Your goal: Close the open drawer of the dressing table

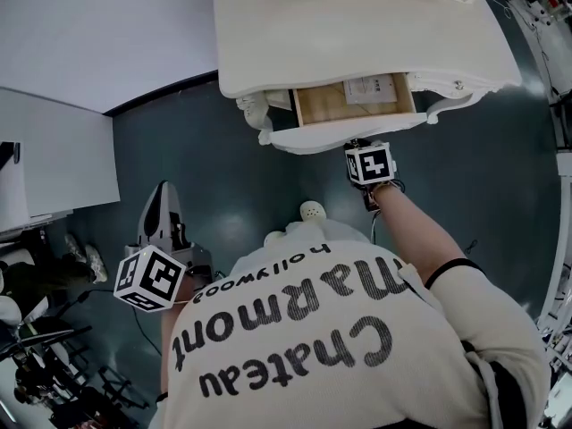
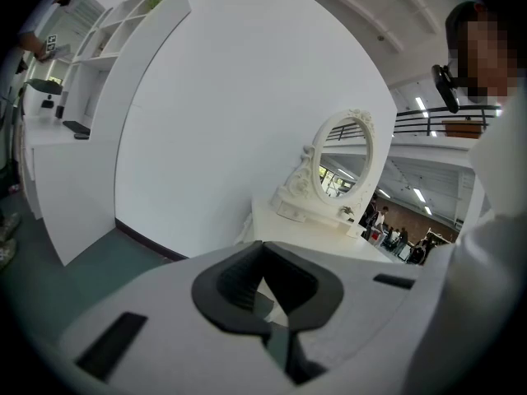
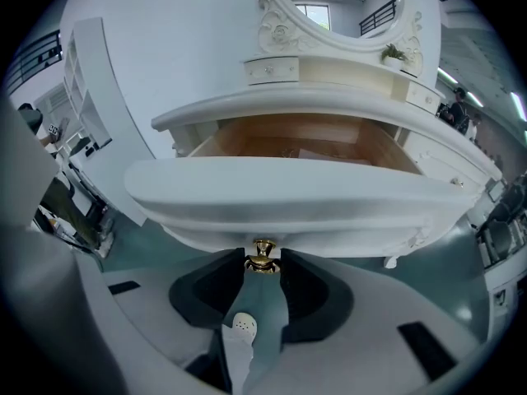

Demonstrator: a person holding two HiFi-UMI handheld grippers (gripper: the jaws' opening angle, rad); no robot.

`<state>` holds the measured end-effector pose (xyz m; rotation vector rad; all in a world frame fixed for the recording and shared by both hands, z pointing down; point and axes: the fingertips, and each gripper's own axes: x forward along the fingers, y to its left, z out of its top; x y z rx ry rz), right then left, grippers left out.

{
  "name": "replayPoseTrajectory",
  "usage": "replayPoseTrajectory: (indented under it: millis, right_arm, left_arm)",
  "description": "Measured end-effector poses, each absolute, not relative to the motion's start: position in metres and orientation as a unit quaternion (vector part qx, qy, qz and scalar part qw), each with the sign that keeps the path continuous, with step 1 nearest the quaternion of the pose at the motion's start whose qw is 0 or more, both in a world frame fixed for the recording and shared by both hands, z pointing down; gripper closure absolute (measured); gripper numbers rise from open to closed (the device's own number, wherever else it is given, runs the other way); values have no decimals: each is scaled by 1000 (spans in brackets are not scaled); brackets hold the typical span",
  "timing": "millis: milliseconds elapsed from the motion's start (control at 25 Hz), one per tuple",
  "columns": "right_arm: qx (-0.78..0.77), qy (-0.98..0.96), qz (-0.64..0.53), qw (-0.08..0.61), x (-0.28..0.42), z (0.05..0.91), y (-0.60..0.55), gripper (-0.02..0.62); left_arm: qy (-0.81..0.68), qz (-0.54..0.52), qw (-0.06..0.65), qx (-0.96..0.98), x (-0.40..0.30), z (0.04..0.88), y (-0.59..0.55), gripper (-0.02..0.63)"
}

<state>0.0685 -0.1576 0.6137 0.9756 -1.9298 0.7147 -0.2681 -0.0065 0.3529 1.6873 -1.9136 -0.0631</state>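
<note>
The white dressing table (image 1: 357, 25) takes up the top middle of the head view, and its drawer (image 1: 326, 107) is hanging out toward the person, so you can see the bare wood inside and a slip of paper (image 1: 371, 88) lying at the back. So it's not closed yet, and going by how much wood shows it's got a fair way to slide. The left gripper (image 2: 268, 326) is parked down in the lower left of the head view, well clear of the furniture, tongs pressed together with nothing in them. In its own view it's just pointing at the mirror (image 2: 344, 159). The right gripper (image 3: 263, 271) is the one doing the work. It's up against the curved drawer front (image 3: 305, 192) at the bottom centre of its view, tongs pinching the little brass knob (image 3: 263, 259), and the pads look snug on both sides of it. My take on doing this bit well: push straight in along the drawer's run, not up or sideways. The knob looks to sit about mid-front, so an even shove shouldn't rack the drawer in its slot. Keep the wrist level, go steady, and ease off near the end so the front doesn't slam into the frame. I'd let go of the knob only once the front sits flush.
</note>
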Motion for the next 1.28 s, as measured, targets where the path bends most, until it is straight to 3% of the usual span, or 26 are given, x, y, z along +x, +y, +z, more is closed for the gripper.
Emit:
replayPoseTrajectory:
  millis: [1280]
  right_arm:
    - [411, -775, 235, 418, 53, 620, -208, 436]
  left_arm:
    - [-751, -28, 292, 591, -291, 360, 1, 598]
